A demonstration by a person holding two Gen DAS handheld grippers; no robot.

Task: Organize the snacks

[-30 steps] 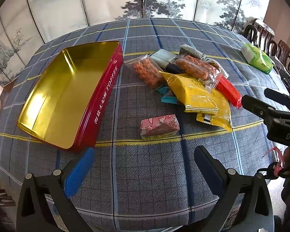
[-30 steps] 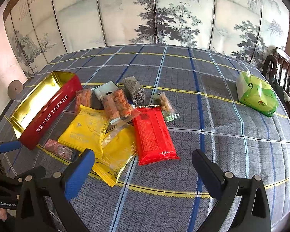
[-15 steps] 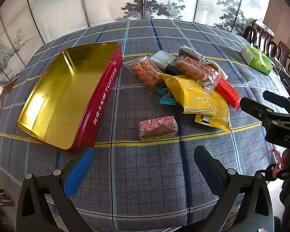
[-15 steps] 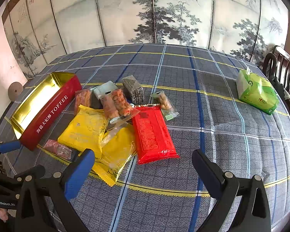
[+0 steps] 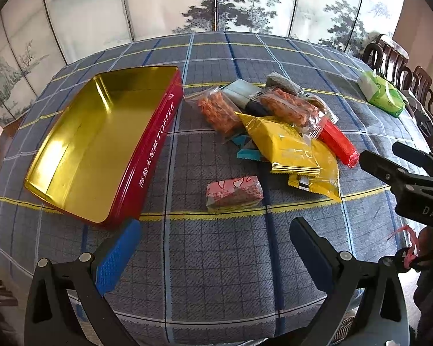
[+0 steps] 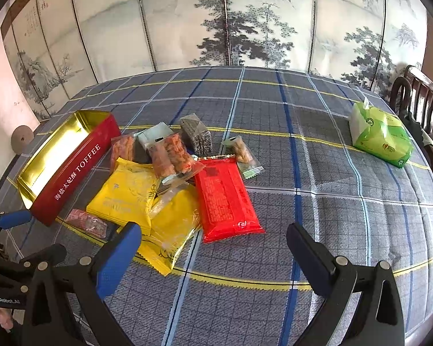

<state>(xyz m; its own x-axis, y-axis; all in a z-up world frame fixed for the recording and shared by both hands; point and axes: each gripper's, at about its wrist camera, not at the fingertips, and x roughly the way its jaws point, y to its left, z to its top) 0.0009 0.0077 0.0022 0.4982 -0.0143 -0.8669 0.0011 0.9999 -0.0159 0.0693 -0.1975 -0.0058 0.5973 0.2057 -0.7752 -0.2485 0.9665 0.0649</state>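
Note:
An open red toffee tin (image 5: 156,155) with a bare gold inside lies at the left of the table; it also shows in the right wrist view (image 6: 78,167). A heap of snack packets lies to its right: yellow packets (image 5: 285,147) (image 6: 124,196), a red packet (image 6: 225,196) (image 5: 337,141), clear bags of orange snacks (image 5: 216,109) (image 6: 170,155). A small pink packet (image 5: 233,193) (image 6: 86,222) lies alone in front. My left gripper (image 5: 216,248) is open and empty, just short of the pink packet. My right gripper (image 6: 213,250) is open and empty, in front of the heap.
A green tissue pack (image 6: 381,138) (image 5: 381,95) lies at the far right of the checked tablecloth (image 6: 317,201). Dark wooden chairs (image 6: 418,95) stand beyond the right edge. A painted folding screen (image 6: 216,20) stands behind the table.
Both grippers have edged slightly forward toward the snacks. Nothing on the table has moved and both stay open.

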